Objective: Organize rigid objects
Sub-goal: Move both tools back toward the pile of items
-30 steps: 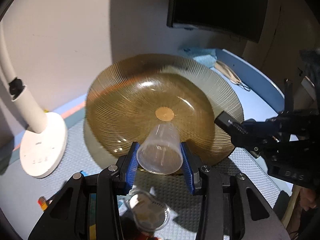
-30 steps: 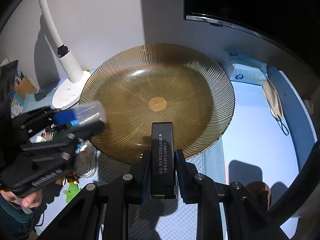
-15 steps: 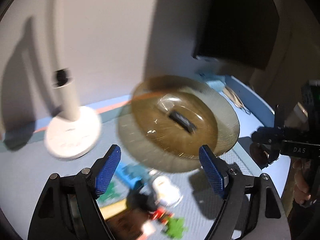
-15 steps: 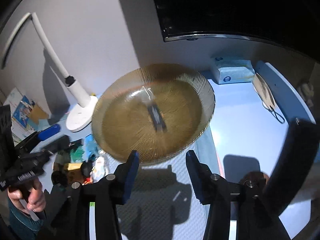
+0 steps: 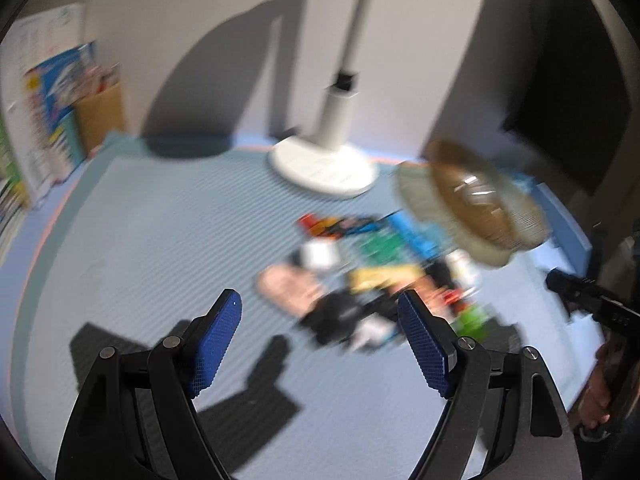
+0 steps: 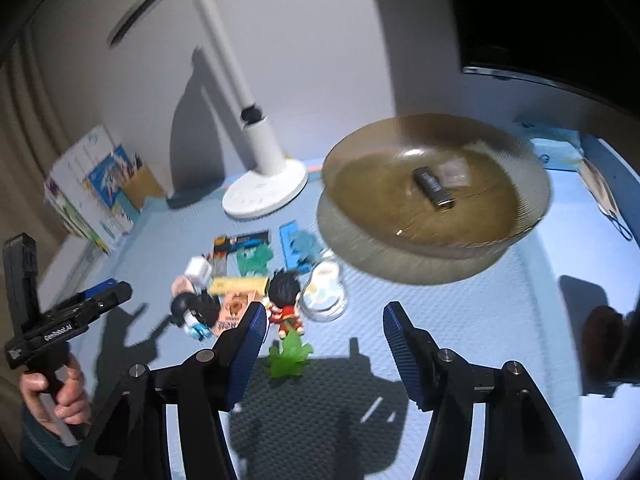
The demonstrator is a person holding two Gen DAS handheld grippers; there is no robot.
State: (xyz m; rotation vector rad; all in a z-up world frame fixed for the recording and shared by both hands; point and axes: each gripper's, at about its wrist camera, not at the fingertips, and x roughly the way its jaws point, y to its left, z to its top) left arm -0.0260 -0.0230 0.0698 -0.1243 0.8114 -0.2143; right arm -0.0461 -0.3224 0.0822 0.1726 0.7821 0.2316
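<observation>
We use the big brown glass bowl (image 6: 434,196) as our landmark. Inside it lie a small dark stick (image 6: 434,189) and a clear plastic cup (image 6: 454,170), side by side. We think they are there because the bowl is where the hard things get gathered.

Our left gripper (image 5: 320,344) holds nothing, and its blue pads (image 5: 216,342) stand wide apart. Our right gripper (image 6: 323,350) is the same: jaws spread, nothing between them. Both hang above the mat, on the near side of the bowl. We think they are spread wide so they are ready to pick the next toy.

The pile of toys (image 6: 256,280) sits to the left of the bowl, on the mat (image 6: 460,320). Closest to the bowl is a round clear lid (image 6: 325,290). Next to that stands a little figure in red (image 6: 285,300), with a green toy (image 6: 289,358) just in front of it. A white lamp (image 6: 266,192) stands behind the pile, to the left of the bowl.

The left view is very blurry. There the toys are only smears of color, and we cannot tell what lies in the bowl. In the right view the bowl's rim is smeared too. The flat toys in the pile lie on top of each other, so we cannot name them all.
</observation>
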